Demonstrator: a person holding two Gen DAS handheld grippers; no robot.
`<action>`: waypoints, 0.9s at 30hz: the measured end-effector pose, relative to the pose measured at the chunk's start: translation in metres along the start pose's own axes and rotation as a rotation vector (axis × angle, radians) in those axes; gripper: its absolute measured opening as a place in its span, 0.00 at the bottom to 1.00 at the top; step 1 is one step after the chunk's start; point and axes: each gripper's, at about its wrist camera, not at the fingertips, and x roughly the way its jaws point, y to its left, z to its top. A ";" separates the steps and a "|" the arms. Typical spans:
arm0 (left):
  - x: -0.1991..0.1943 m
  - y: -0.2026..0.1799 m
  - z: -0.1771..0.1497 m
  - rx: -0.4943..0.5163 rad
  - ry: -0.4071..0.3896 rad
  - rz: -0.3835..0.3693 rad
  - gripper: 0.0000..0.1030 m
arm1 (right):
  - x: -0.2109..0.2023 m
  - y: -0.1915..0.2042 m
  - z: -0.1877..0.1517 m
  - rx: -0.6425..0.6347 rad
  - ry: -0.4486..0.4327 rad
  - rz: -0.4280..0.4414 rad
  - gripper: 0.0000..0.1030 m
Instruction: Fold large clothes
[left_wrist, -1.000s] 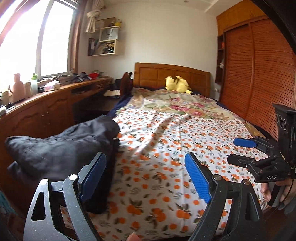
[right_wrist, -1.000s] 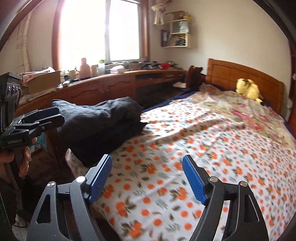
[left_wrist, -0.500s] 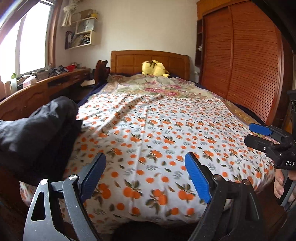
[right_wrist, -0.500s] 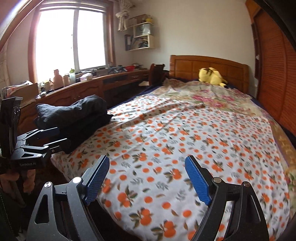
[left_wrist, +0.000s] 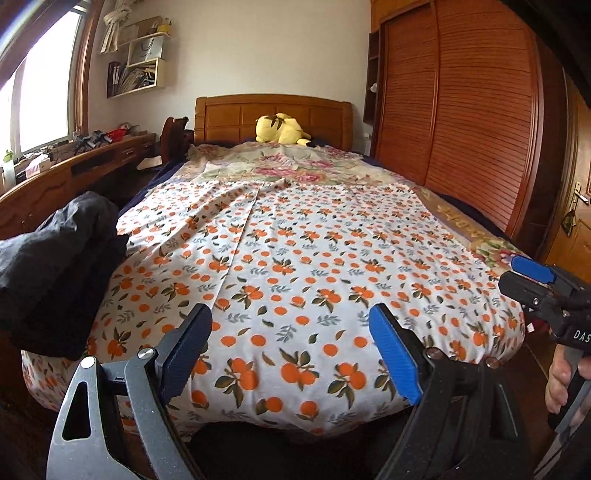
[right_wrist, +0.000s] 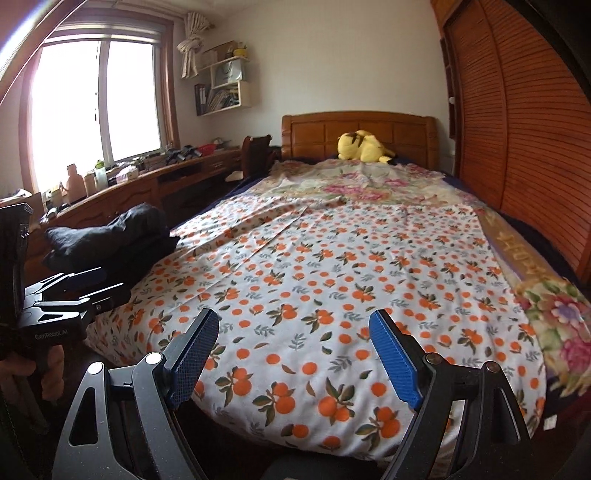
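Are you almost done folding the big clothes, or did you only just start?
One dark bundle already sits folded at the bed's near left corner. In hand: nothing. The left gripper and right gripper are both open and empty, above the foot of the bed. The big orange-print cloth lies spread flat and unfolded, so its folding is all still to do.

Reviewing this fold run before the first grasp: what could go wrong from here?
1. Both the left gripper and right gripper are open and empty over the orange-print sheet; a pinch here might catch it.
2. The dark clothes pile sits at the bed's corner; a nudge might tip it off.
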 end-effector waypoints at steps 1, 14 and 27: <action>-0.004 -0.003 0.003 0.003 -0.010 -0.001 0.85 | -0.009 0.003 0.004 0.005 -0.018 -0.005 0.82; -0.053 -0.017 0.031 0.007 -0.128 -0.020 0.85 | -0.113 0.024 0.006 0.058 -0.181 -0.082 0.82; -0.054 -0.014 0.028 0.011 -0.122 -0.013 0.85 | -0.102 0.027 0.001 0.053 -0.167 -0.075 0.82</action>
